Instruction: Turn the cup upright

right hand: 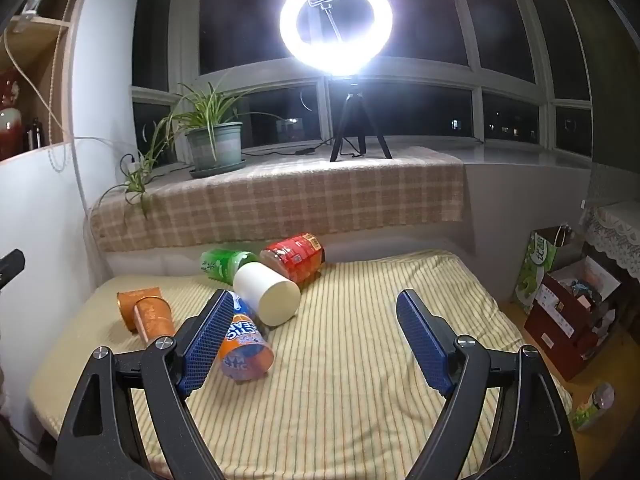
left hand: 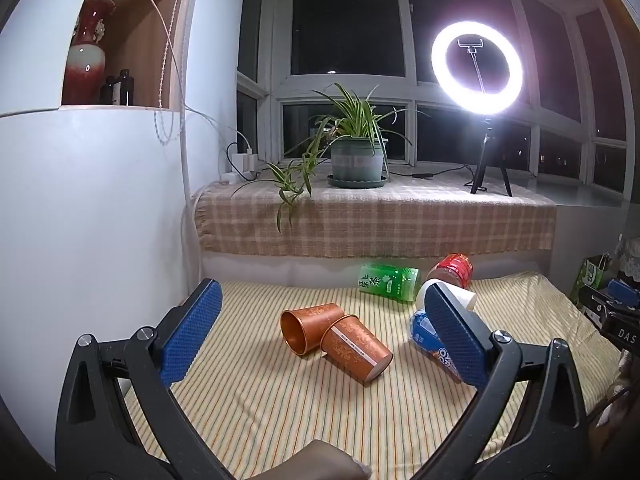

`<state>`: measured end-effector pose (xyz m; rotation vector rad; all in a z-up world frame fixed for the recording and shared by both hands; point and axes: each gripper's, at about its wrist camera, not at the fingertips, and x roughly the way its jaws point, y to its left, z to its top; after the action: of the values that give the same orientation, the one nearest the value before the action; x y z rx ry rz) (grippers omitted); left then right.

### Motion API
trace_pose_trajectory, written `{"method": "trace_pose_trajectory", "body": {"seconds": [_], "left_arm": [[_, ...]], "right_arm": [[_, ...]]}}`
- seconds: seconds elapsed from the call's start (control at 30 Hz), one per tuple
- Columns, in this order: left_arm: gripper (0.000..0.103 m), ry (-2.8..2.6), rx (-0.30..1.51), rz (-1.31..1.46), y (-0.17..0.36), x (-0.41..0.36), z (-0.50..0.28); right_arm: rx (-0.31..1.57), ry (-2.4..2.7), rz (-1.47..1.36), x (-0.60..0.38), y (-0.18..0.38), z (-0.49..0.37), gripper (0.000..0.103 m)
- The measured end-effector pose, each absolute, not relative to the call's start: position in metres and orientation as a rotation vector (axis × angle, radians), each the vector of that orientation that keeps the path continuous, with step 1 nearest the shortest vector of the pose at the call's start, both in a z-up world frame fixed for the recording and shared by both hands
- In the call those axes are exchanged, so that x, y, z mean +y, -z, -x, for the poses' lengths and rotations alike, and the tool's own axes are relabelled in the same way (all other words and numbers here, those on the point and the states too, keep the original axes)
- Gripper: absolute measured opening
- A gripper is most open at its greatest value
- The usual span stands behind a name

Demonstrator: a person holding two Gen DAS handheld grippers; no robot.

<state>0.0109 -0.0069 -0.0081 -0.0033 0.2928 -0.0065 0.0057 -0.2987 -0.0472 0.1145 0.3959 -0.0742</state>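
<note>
Several cups lie on their sides on a striped cloth (left hand: 280,400). Two orange patterned cups (left hand: 310,328) (left hand: 356,348) lie touching in the middle of the left wrist view; they also show at the left of the right wrist view (right hand: 148,314). A white cup (right hand: 268,294), a blue and orange cup (right hand: 246,346), a green cup (right hand: 226,264) and a red cup (right hand: 294,256) lie further right. My left gripper (left hand: 320,308) is open, above and just short of the orange cups. My right gripper (right hand: 316,312) is open and empty, with the blue and orange cup by its left finger.
A checked cloth ledge (left hand: 376,220) behind the table holds a potted plant (left hand: 356,156) and a lit ring light on a tripod (left hand: 478,64). A white wall (left hand: 92,220) stands at the left. Boxes and bags (right hand: 568,312) sit on the floor at the right.
</note>
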Motion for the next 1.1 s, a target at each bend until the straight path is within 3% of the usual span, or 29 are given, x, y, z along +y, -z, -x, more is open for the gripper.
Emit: {"method": "trace_pose_trajectory", "body": {"seconds": [1.1], "left_arm": [[0.103,0.003,0.298,0.011,0.012,-0.003,-0.009]], "right_arm": [[0.373,0.128,-0.041,-0.283,0.031,-0.005,0.083]]}}
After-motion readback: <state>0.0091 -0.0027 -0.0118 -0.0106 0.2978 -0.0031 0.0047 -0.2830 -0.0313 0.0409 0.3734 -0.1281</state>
